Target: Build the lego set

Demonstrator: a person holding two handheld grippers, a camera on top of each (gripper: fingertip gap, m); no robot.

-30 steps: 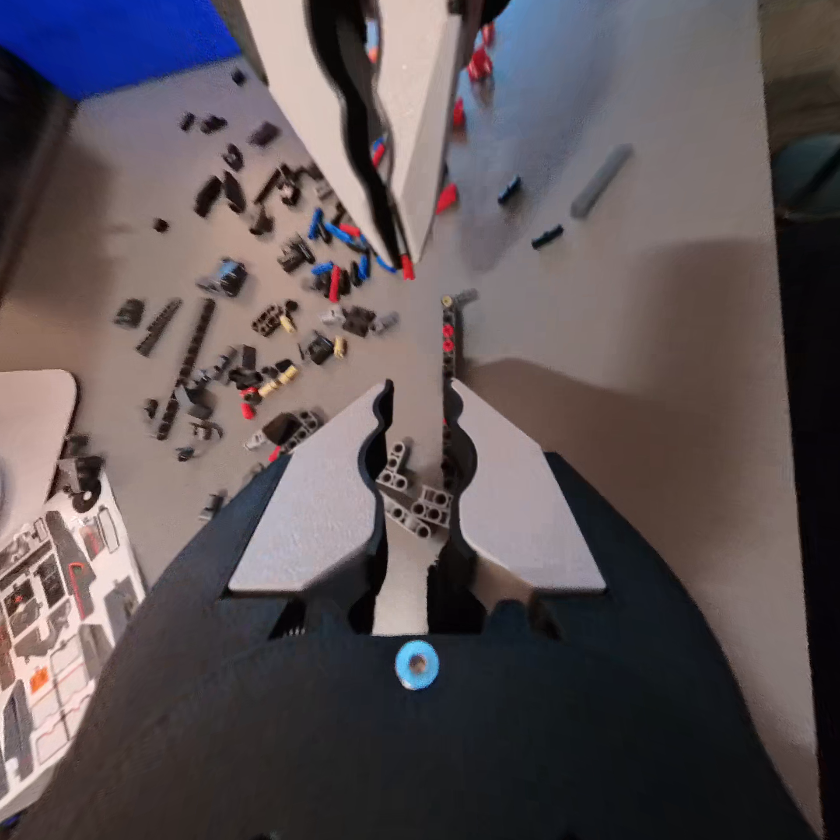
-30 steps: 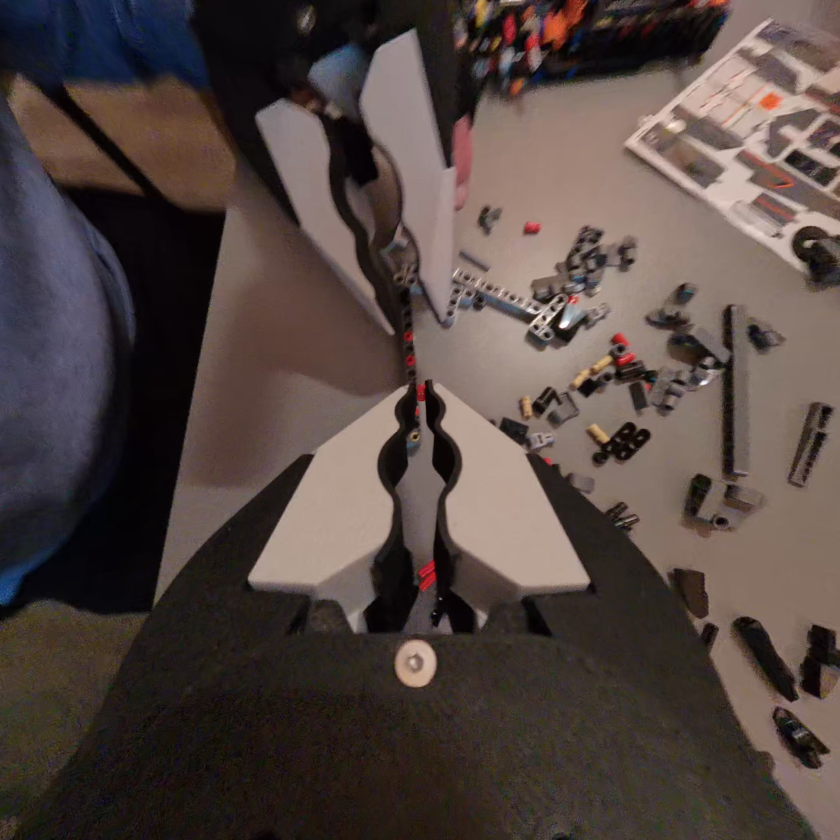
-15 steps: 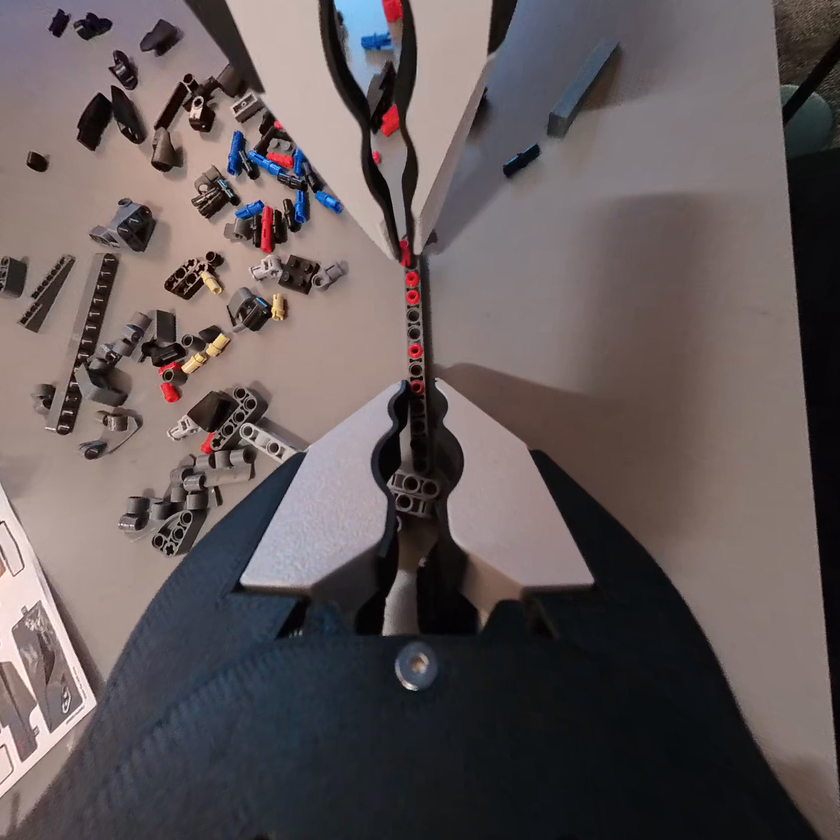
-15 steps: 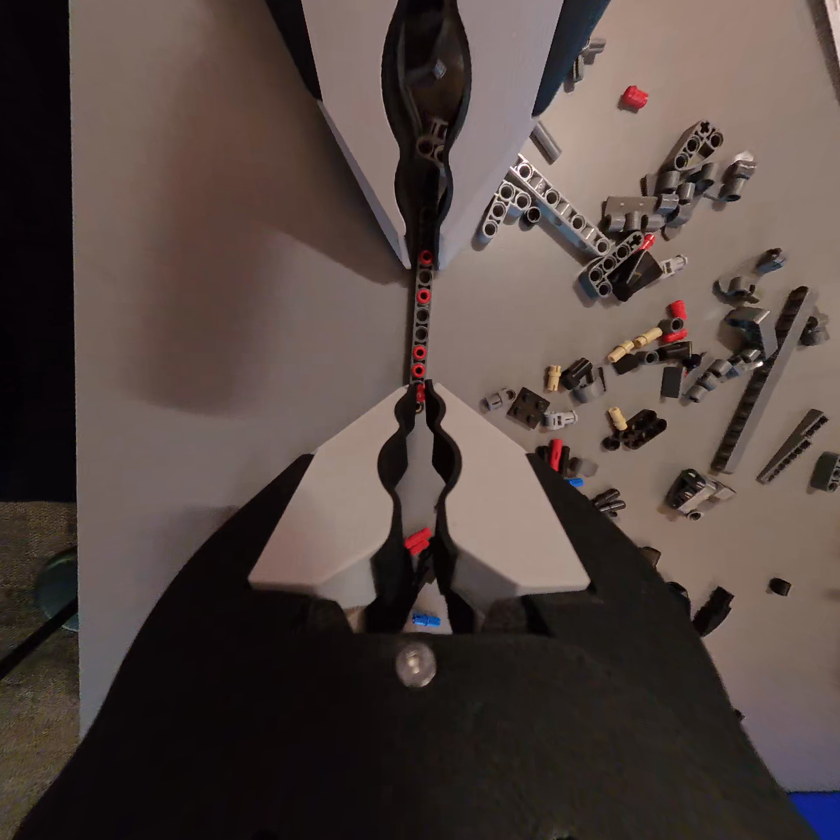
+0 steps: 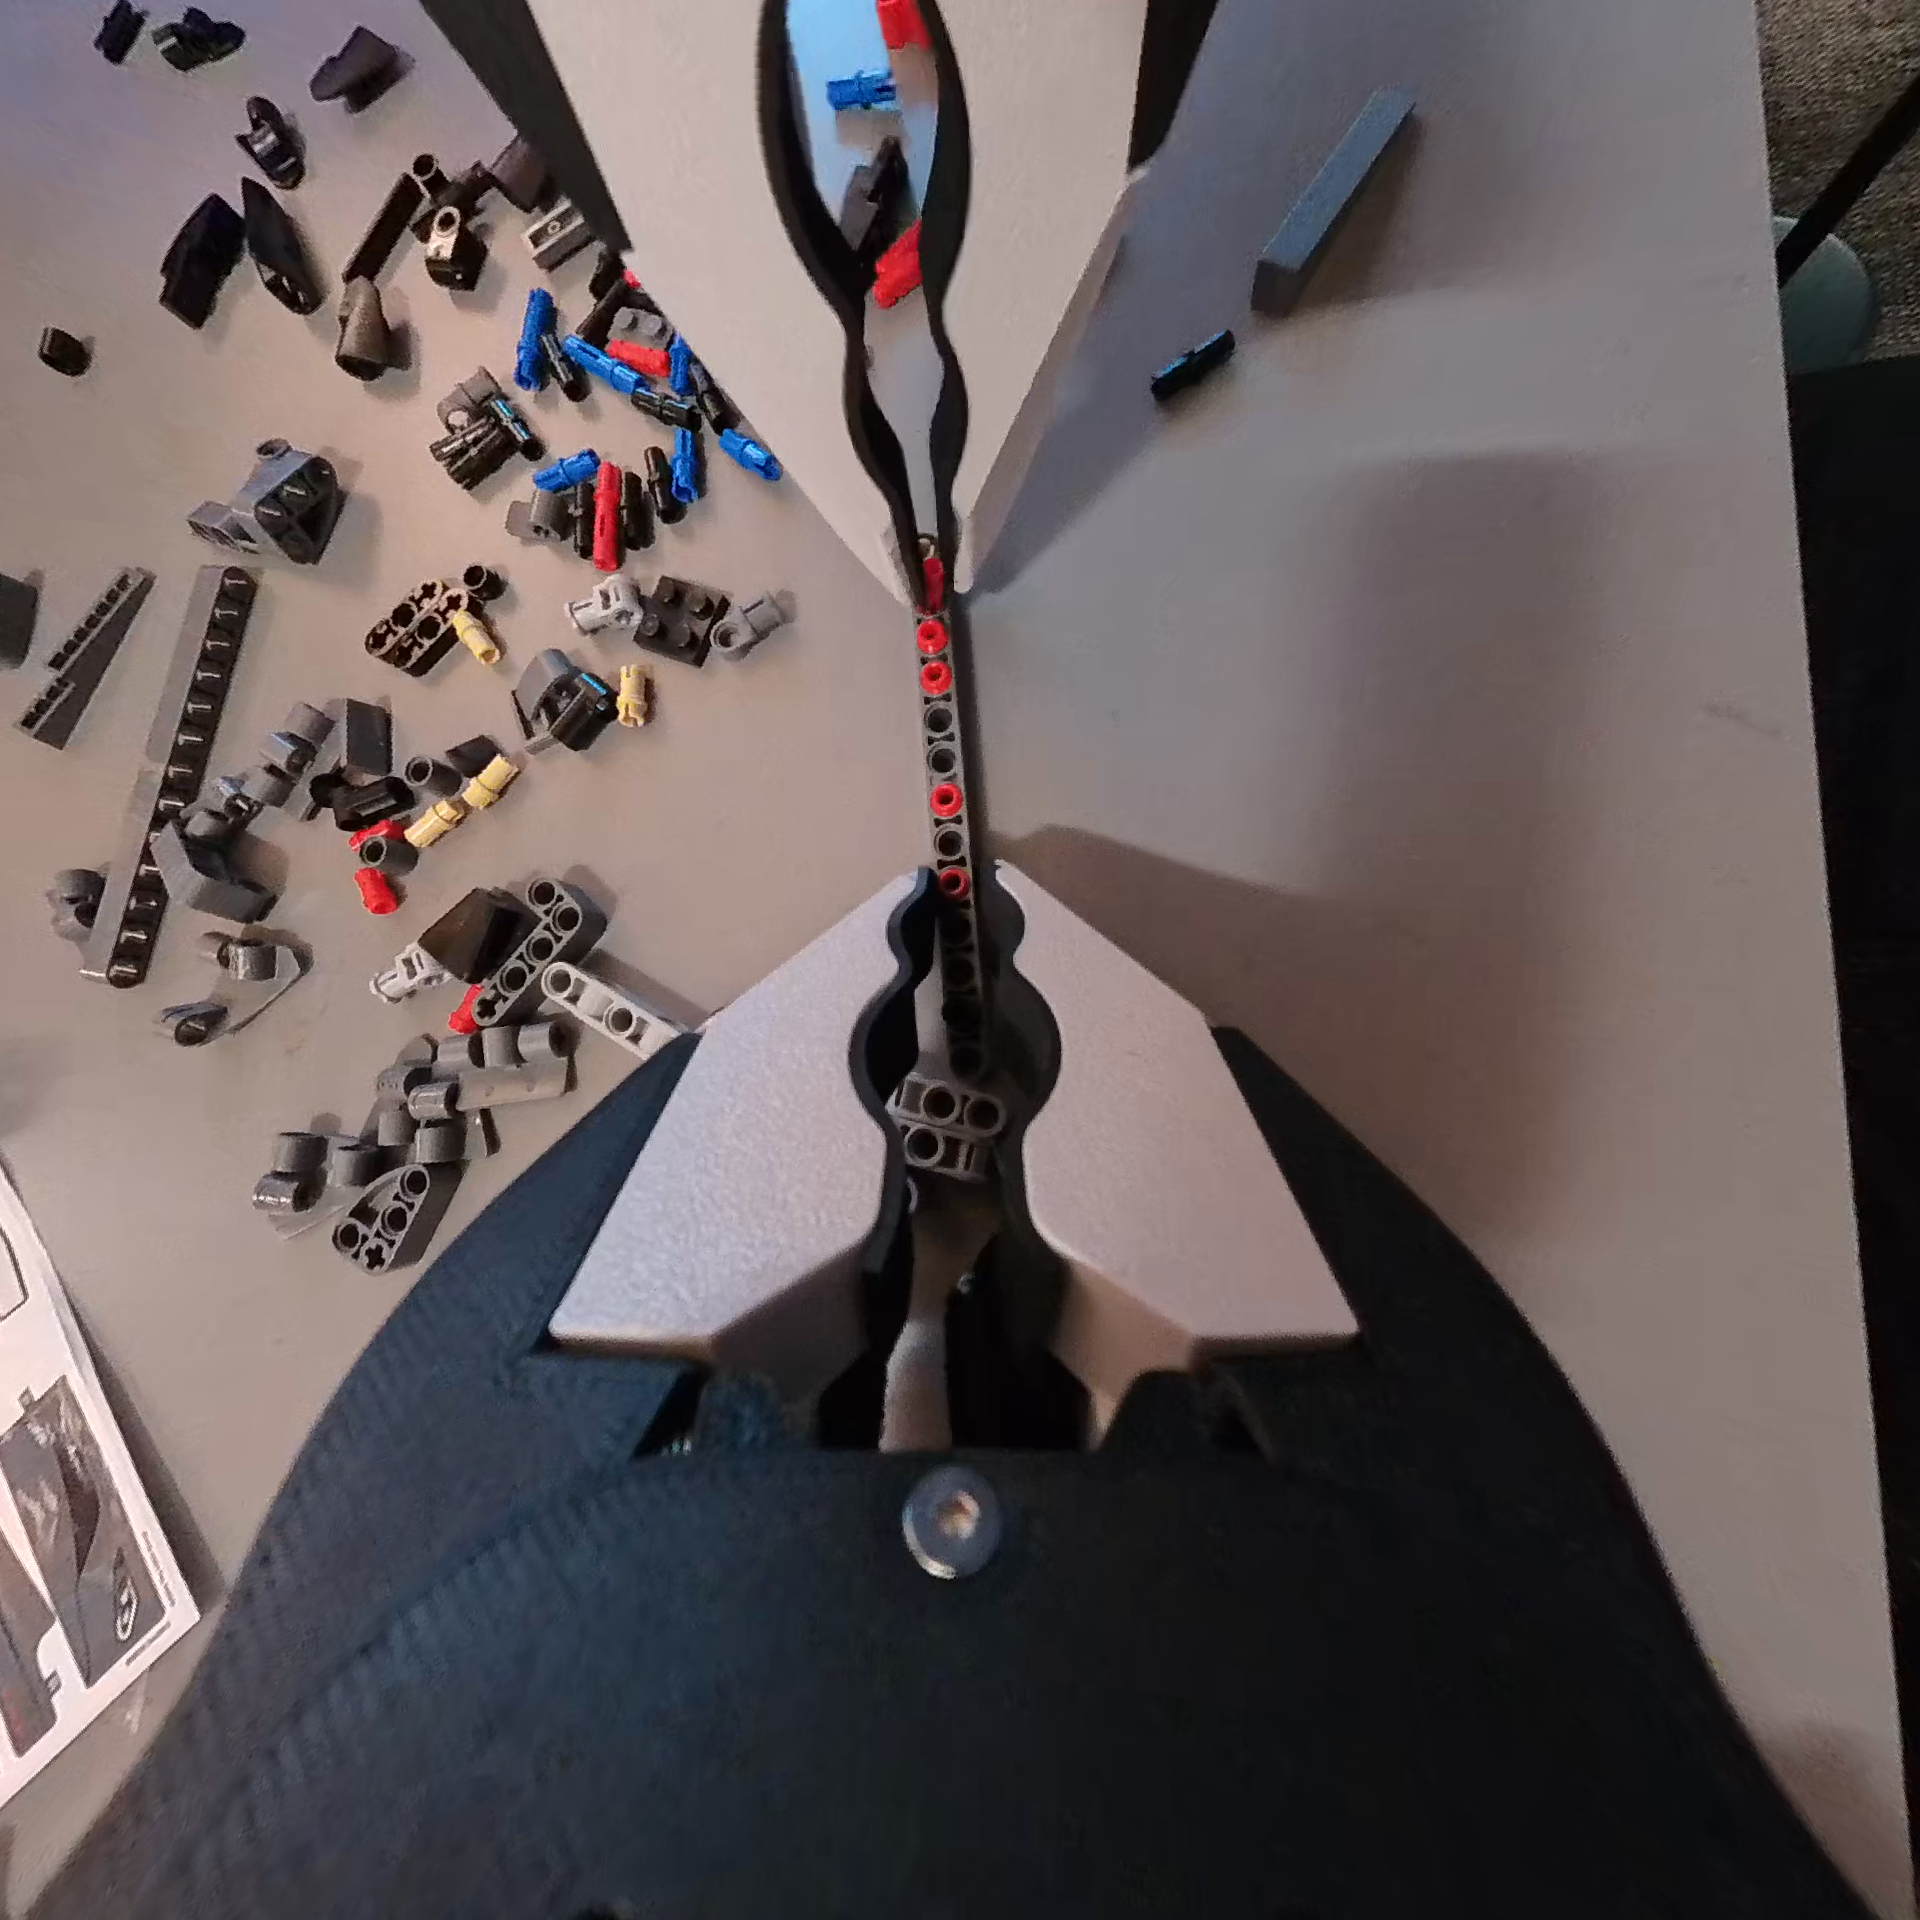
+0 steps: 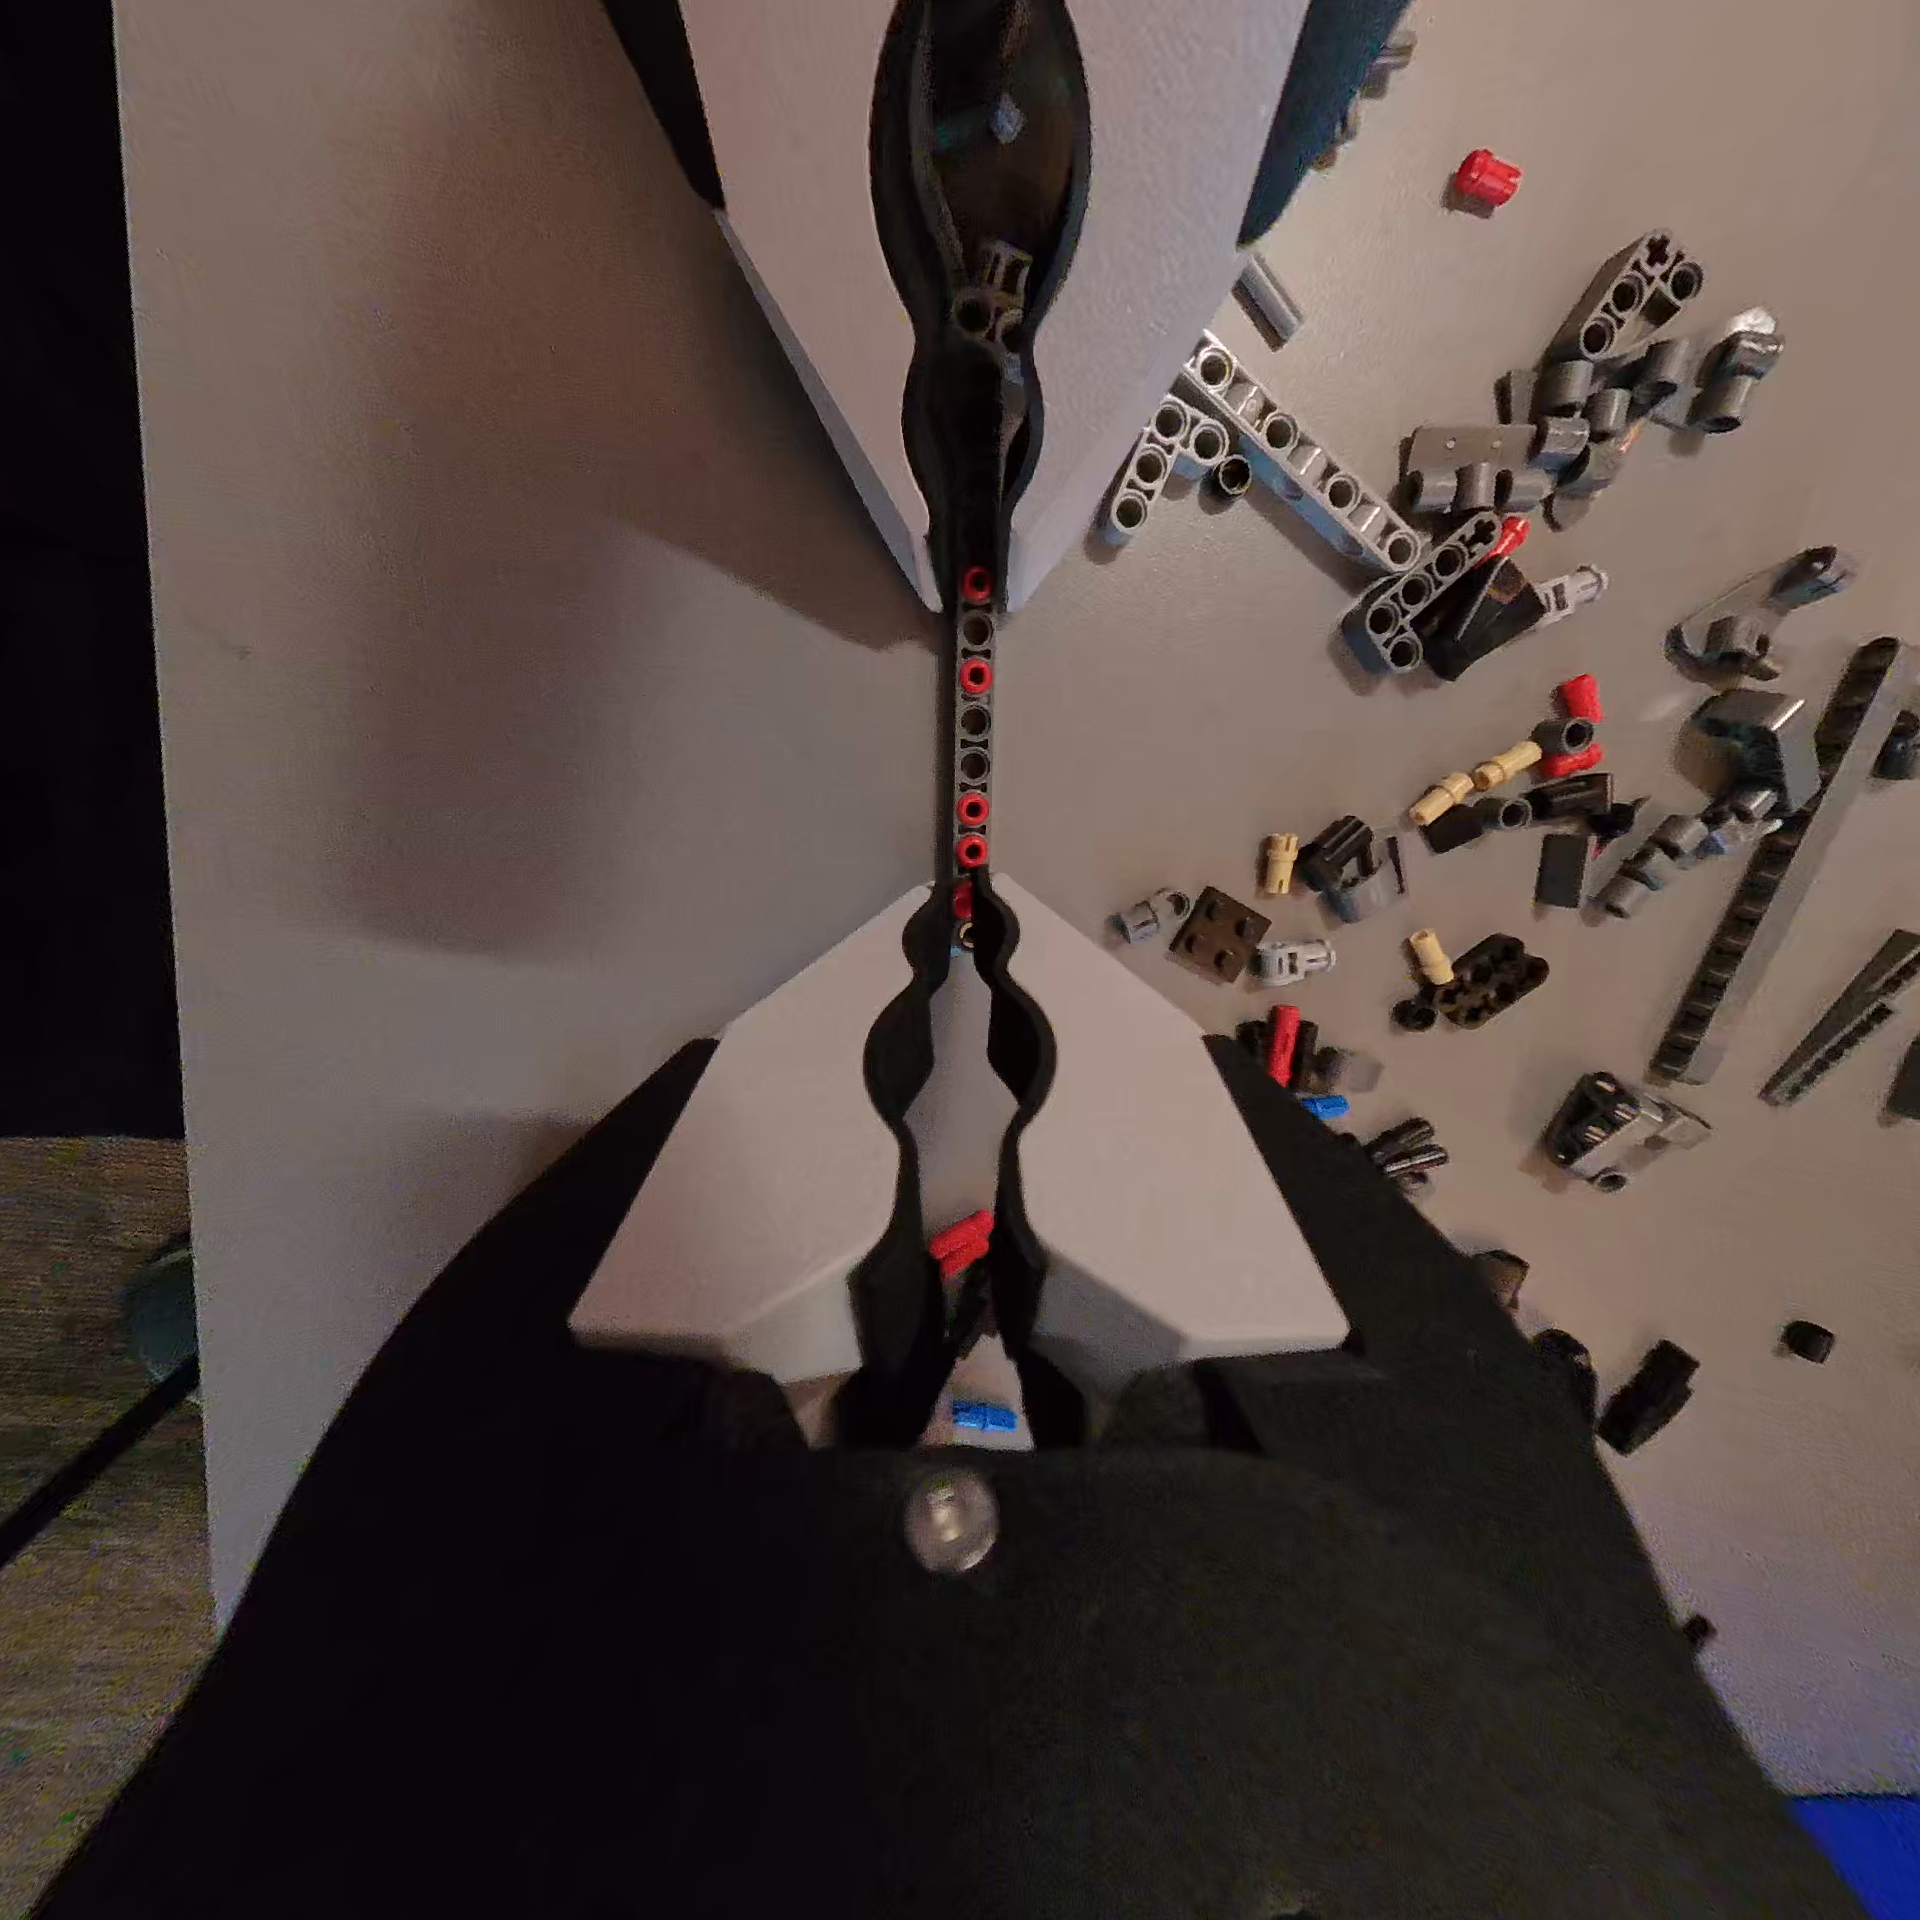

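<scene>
A long dark grey Technic beam (image 5: 943,750) with several red pins in its holes is held above the grey table between both grippers. My left gripper (image 5: 956,885) is shut on one end, where grey connector pieces (image 5: 948,1127) sit between the jaws. My right gripper (image 6: 966,906) is shut on the other end of the beam (image 6: 974,727). The two grippers face each other tip to tip: the right gripper (image 5: 935,582) shows at the top of the left wrist view, the left gripper (image 6: 971,597) at the top of the right wrist view.
Many loose black, grey, red, blue and tan parts (image 5: 499,582) lie on the table (image 5: 1455,831), also in the right wrist view (image 6: 1538,790). A grey bar (image 5: 1335,197) and a black pin (image 5: 1193,364) lie apart. A printed sheet (image 5: 62,1507) lies near the corner. The table edge (image 6: 156,727) is close. There is about 5 cm between the tips of the two grippers.
Over the last second both grippers swung to look down at the table and lined up facing each other with the beam between them. Since half a second ago they have barely moved.
</scene>
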